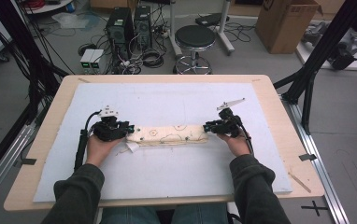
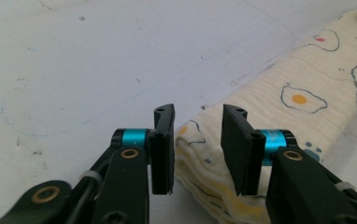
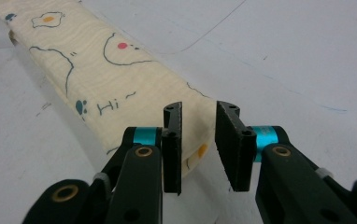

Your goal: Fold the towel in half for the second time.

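A cream cloth (image 1: 167,134) printed with fried eggs and blue outlines lies folded into a long narrow strip across the middle of the white mat. My left gripper (image 1: 126,128) is at the strip's left end and my right gripper (image 1: 209,127) at its right end. In the left gripper view the cloth (image 2: 307,88) has its folded end between the jaws of the left gripper (image 2: 197,140), which stand apart with gaps showing beside the cloth. In the right gripper view the cloth (image 3: 120,70) ends between the jaws of the right gripper (image 3: 199,140), also apart and not pressing on it.
The white mat (image 1: 167,177) covers most of a wooden table (image 1: 279,107). A thin wooden stick (image 1: 299,182) lies near the table's right front corner. Beyond the table stand a black stool (image 1: 194,37), computer towers (image 1: 120,23) and a cardboard box (image 1: 284,23).
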